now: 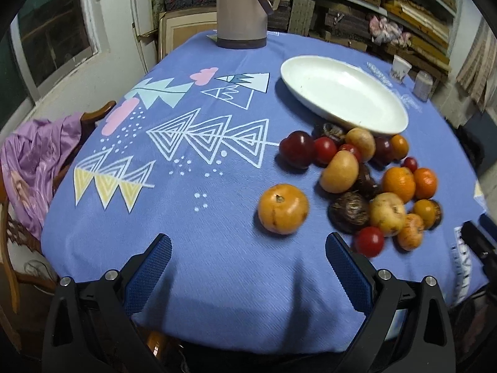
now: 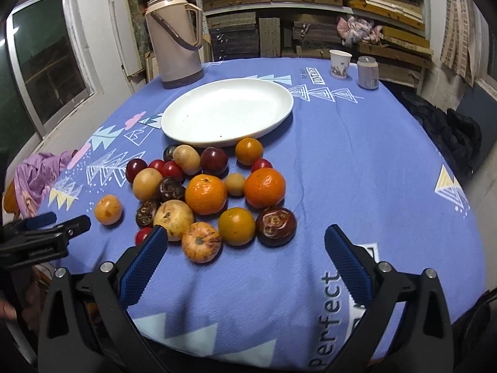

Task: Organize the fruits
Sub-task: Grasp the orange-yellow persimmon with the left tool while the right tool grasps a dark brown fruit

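Both grippers, left [image 1: 248, 242] and right [image 2: 245, 242], jaws wide, empty. Only right view shows full thermos [image 2: 175, 37]; plate [image 2: 186, 108] bare.

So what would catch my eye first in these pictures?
Probably the pile of fruit, red, orange and yellow, heaped on the blue patterned tablecloth. Just behind it sits a big white plate with nothing on it, and a tall beige thermos stands at the far edge.
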The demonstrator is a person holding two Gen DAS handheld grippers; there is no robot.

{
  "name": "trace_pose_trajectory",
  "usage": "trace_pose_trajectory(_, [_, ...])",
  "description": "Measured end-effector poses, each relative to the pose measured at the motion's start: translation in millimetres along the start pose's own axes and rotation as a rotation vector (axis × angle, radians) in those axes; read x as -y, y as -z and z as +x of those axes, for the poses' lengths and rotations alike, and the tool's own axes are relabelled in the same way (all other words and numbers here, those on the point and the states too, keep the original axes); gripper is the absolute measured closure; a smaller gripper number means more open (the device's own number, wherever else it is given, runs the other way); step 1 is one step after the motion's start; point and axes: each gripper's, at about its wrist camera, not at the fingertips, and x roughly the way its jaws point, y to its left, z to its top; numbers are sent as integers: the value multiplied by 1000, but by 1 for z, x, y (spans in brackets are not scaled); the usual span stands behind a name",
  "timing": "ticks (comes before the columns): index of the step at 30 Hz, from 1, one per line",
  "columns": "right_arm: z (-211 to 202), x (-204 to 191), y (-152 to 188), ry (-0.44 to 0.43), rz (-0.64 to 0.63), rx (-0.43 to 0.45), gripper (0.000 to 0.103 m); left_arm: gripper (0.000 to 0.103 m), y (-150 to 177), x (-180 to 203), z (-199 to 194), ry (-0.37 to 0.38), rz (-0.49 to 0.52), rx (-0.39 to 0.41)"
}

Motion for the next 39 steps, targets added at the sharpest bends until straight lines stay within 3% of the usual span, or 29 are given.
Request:
trace_pose_trajectory(4, [10,7,1,-2,-28,-20,4,3,0,10,14,30,63,-25])
trace_pose_trajectory(7, [15,8,3,-21,-58,-24,4,3,-2,18,16,52,126,7])
trace_pose_trajectory(8, [18,9,3,-36,-66,-29,4,6,-3,19,18,58,147,13])
trace_pose_trajectory(9, [19,10,5,-47,-69,-30,4,17,-4,19,23,77,159,4])
trace_pose_trajectory(12, [25,14,9,-83,-79,-39,4,32,-6,16,42,120,155,-69])
trace_pose_trajectory(20, [39,24,9,-159,-91,-64,4,33,-14,18,54,127,195,-48])
trace_pose_trajectory(23, [46,31,8,-184,-72,-86,4,59,-17,15,51,156,213,-31])
trace_pose_trajectory(28, [54,40,4,-179,-62,-106,9,59,-17,14,52,180,223,-35])
trace_pose_trajectory(31, [60,41,3,-156,-91,-149,30,59,-16,12,51,195,213,-28])
trace_pose_trajectory(39, [67,43,8,-54,-193,-187,32,59,-15,10,50,217,206,-18])
